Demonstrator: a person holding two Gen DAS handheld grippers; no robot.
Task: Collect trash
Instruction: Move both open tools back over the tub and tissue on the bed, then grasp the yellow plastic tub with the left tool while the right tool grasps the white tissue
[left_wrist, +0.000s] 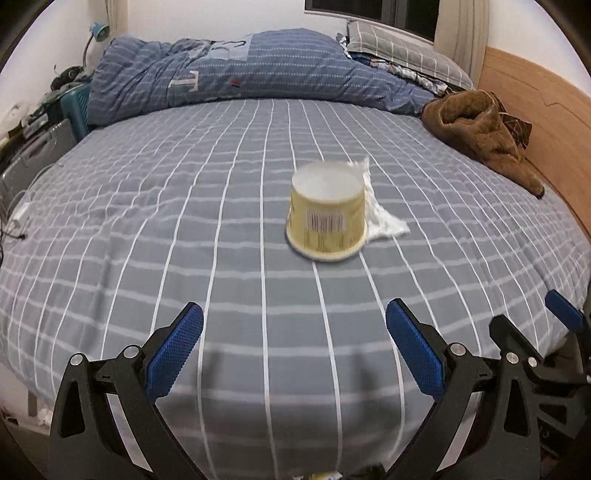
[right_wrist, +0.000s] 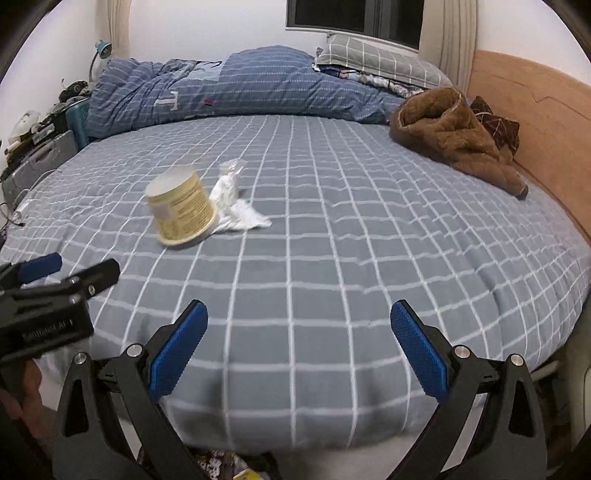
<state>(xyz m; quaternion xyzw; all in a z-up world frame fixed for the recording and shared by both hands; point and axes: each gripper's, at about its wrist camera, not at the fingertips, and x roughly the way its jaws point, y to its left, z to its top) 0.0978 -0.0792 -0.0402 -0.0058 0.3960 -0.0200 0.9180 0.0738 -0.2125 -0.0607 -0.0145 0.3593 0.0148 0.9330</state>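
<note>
Left wrist view: left claw (left_wrist: 293, 326) low in frame, fingers spread wide, nothing between the blue pads (left_wrist: 175, 356), nothing touched.
Right wrist view: right claw (right_wrist: 299, 323) also wide apart and empty, hanging over the near edge of the bed (right_wrist: 332, 266).
Target 1: yellow cup (left_wrist: 327, 214), upside down on the grid sheet, centre of the left view, centre-left of the right view (slightly blurred, label text not readable).
Target 2: crumpled white wrapper (right_wrist: 236, 206), touching the cup on its right side, partly hidden behind it in the left view.
Step in hand (judgement): approach to the first pick; both claws well apart from the trash.
Method, cup: left claw is lined up with it; come in low, pads on opposite sides of the wall, close gently since a thin cup may buckle.
Method, wrapper: right claw from the open right side, pinch the bunched top.
Risk: soft mattress gives under pressure; cup may tip or slide.
Not trash: brown garment (right_wrist: 454, 136), upper right.
</note>
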